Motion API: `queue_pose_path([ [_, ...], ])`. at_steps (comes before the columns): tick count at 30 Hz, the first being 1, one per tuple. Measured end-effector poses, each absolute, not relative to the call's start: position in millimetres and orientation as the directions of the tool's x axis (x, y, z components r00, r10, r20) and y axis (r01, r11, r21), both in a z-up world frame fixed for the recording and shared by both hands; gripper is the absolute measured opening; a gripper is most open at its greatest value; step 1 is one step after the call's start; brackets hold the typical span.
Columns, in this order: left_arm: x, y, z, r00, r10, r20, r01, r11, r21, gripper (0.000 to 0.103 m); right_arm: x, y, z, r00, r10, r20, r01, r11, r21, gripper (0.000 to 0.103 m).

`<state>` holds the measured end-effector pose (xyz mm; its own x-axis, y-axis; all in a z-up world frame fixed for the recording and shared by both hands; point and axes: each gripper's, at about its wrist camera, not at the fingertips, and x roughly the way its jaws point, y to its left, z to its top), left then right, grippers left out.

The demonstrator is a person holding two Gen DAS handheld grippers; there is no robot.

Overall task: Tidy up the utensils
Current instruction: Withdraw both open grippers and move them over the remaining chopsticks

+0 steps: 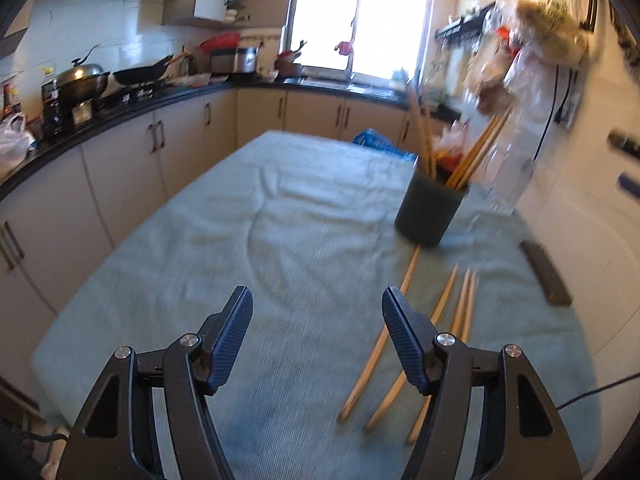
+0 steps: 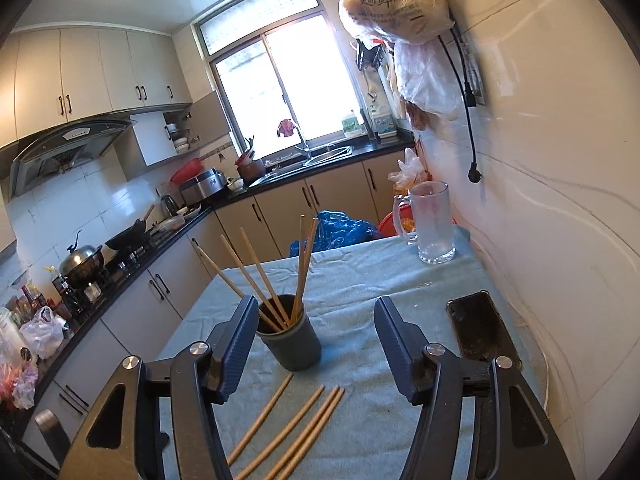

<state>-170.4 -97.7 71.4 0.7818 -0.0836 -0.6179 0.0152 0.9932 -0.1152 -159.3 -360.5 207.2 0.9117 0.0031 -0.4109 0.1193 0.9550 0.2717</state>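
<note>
— On the green cloth (image 2: 360, 280), where are the chopsticks?
— Four loose chopsticks (image 2: 296, 424) lie side by side just in front of the dark cup (image 2: 294, 344); several more stand tilted inside it.
— And the tongs?
— Left gripper (image 1: 316, 312) and right gripper (image 2: 316, 324) both gape, nothing between the jaws.
— Anything else?
— A phone (image 2: 480, 328) lies near the wall, a glass mug (image 2: 432, 224) behind it

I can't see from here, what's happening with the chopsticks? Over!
Left gripper and right gripper open, empty. Four chopsticks loose on the cloth, others in the cup. Nothing blocking.
</note>
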Motion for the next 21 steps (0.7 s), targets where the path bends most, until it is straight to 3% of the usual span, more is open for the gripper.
queue_pose_path([
  [3, -175, -94, 61, 0.743, -0.085, -0.663, -0.015, 0.989, -0.144, 0.066, -163, -361, 207, 0.91, 0.016, -0.414, 0.112, 0.953, 0.282, 0.067],
  [7, -181, -101, 76, 0.772, -0.096, -0.628, -0.002, 0.988, -0.154, 0.067, -152, -359, 203, 0.9, 0.05, -0.433, 0.096, 0.946, 0.309, 0.067],
  [13, -171, -124, 103, 0.82, -0.122, -0.56, 0.142, 0.99, -0.008, 0.07, -151, -352, 196, 0.867, 0.071, -0.494, 0.058, 0.969, 0.241, 0.067],
  [21, -120, -136, 101, 0.732, -0.185, -0.655, 0.321, 0.942, 0.094, 0.07, -201, -407, 247, 0.825, -0.174, -0.537, 0.192, 0.981, -0.024, 0.069],
])
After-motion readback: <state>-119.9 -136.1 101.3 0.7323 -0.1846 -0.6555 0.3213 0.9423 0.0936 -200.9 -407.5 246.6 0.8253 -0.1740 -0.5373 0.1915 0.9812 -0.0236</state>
